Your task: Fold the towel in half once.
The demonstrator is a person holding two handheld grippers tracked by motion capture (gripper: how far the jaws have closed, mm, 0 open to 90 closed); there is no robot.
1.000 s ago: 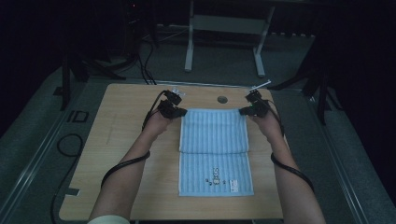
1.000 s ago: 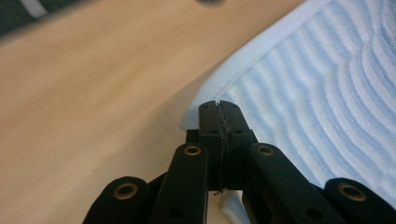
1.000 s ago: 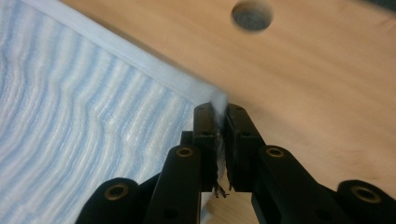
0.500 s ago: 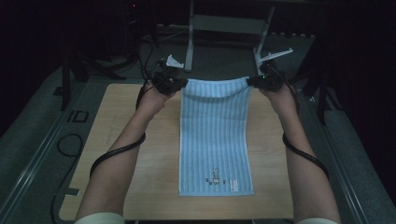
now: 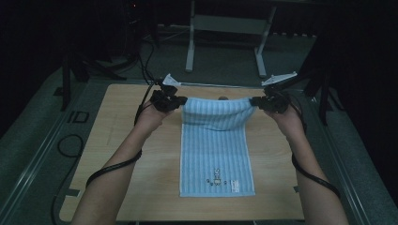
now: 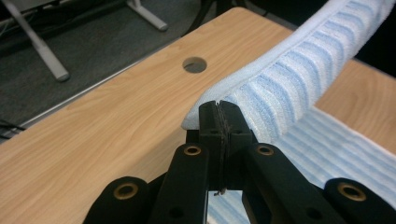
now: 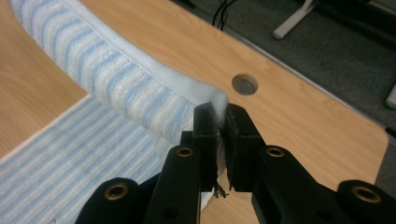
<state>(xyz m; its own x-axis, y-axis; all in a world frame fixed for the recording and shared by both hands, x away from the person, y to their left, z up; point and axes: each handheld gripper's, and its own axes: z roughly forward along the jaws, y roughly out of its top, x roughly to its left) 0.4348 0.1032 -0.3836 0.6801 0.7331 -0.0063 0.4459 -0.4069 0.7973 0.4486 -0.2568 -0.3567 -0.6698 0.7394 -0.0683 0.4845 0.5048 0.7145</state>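
Light-blue, white-striped terry towel (image 5: pixel 217 154) stretched lengthwise down the middle of the pale wooden table (image 5: pixel 117 154), near end flat on the wood with a small printed motif by its hem, far end lifted clear of the surface. Far edge strung between two grippers and sagging a little in the middle.

Left gripper (image 5: pixel 180 101) clamped on the towel's far left corner — in the left gripper view the black jaws pressed tight together, the thick folded hem (image 6: pixel 280 79) emerging just past the tips (image 6: pixel 219 108) and arching away to the upper right.

Right gripper (image 5: pixel 253 101) clamped on the far right corner — in the right gripper view a pinch of hem caught between the jaw tips (image 7: pixel 218 114), loose threads hanging below.

Round cable hole (image 5: pixel 224 99) in the table just behind the raised edge. Grey carpeted floor (image 5: pixel 225 61) and white table legs (image 5: pixel 190 42) beyond the far side.
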